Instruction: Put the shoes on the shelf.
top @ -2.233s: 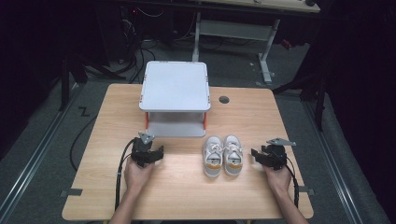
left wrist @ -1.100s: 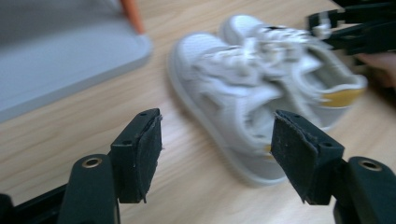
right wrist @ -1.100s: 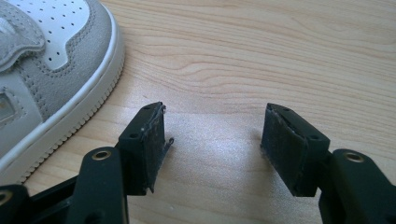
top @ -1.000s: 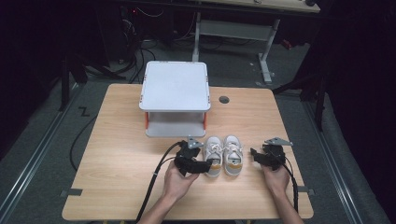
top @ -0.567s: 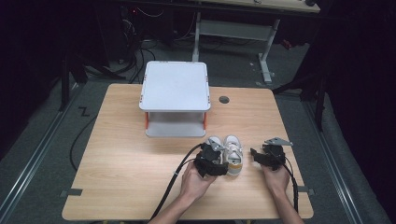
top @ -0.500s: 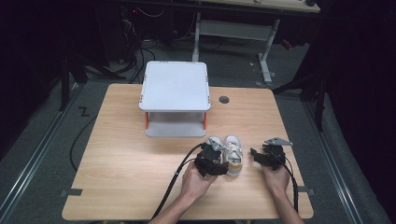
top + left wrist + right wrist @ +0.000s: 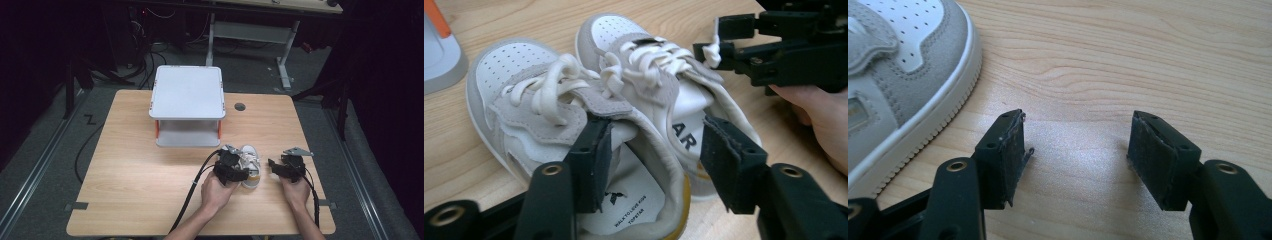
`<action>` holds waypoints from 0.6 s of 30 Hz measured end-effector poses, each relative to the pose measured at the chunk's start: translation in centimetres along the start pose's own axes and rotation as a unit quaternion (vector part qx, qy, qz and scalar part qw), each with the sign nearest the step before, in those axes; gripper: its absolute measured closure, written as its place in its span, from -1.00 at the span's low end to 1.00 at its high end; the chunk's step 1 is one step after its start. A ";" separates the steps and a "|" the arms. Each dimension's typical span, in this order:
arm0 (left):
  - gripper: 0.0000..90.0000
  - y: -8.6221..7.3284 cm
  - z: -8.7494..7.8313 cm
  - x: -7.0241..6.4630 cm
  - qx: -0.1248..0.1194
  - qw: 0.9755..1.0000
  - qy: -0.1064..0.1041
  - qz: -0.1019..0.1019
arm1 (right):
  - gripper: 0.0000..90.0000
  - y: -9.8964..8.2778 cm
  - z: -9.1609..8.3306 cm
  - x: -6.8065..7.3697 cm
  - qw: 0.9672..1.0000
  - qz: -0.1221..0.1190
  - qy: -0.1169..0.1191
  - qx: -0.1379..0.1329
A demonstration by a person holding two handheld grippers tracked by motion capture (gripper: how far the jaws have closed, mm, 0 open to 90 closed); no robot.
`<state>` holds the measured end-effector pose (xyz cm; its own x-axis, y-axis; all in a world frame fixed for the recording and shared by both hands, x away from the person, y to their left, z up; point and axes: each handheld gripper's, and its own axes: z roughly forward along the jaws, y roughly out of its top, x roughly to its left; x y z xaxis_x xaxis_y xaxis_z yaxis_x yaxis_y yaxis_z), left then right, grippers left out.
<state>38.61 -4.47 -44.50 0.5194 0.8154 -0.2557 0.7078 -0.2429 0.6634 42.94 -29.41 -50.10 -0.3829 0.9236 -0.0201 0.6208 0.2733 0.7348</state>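
A pair of small white and grey sneakers (image 7: 250, 162) stands on the wooden table (image 7: 125, 170), toes pointing away from me. My left gripper (image 7: 235, 167) comes in at their heels. In the left gripper view one jaw sits inside the left shoe (image 7: 524, 85) and the other inside the right shoe (image 7: 644, 50), with the two inner collars between them. Its jaws have just been closing, and the pads still stand off the collars. My right gripper (image 7: 274, 165) rests just right of the pair, open and empty (image 7: 1078, 135), beside the right shoe's toe (image 7: 903, 65).
A white two-level stand (image 7: 187, 92) with orange corner posts sits behind the shoes at the table's middle back. A round cable hole (image 7: 240, 106) lies to its right. Cables trail from both grippers toward the table's near edge.
My left hand has travelled from the table's left half rightward to the shoes, and its jaws now straddle the inner heel collars. The right hand has stayed put.
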 end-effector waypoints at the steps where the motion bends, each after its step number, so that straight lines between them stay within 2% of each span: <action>1: 0.04 0.0 0.0 0.0 0.000 1.000 0.000 0.000 | -0.12 0.0 0.0 0.0 1.000 0.000 0.000 0.000; 4: 0.07 0.1 0.6 0.0 0.008 1.000 0.004 -0.005 | -0.12 0.0 0.0 0.0 1.000 0.000 0.000 0.000; 8: 0.10 0.2 1.3 -0.1 0.011 1.000 0.011 0.000 | -0.12 0.0 0.0 0.0 1.000 0.000 0.000 0.000; 11: 0.14 0.5 2.0 -0.6 0.018 0.999 0.030 0.019 | -0.12 0.0 0.0 0.0 1.000 0.000 0.000 0.000; 12: 0.16 0.5 2.0 -0.6 0.018 0.999 0.030 0.019 | -0.12 0.0 0.0 0.0 1.000 0.000 0.000 0.000; 13: 0.18 0.6 2.0 -0.7 0.023 0.999 0.036 0.032 | -0.12 0.0 0.0 0.0 1.000 0.000 0.000 0.000; 18: 0.30 0.7 2.1 -0.9 0.028 0.998 0.038 0.045 | -0.12 0.0 0.0 0.0 1.000 0.000 0.000 0.000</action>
<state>39.69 -6.46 -45.25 0.5464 0.8255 -0.1417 0.6869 -0.3449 0.6397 42.94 -29.41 -50.10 -0.3825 0.9237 -0.0202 0.6207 0.2731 0.7349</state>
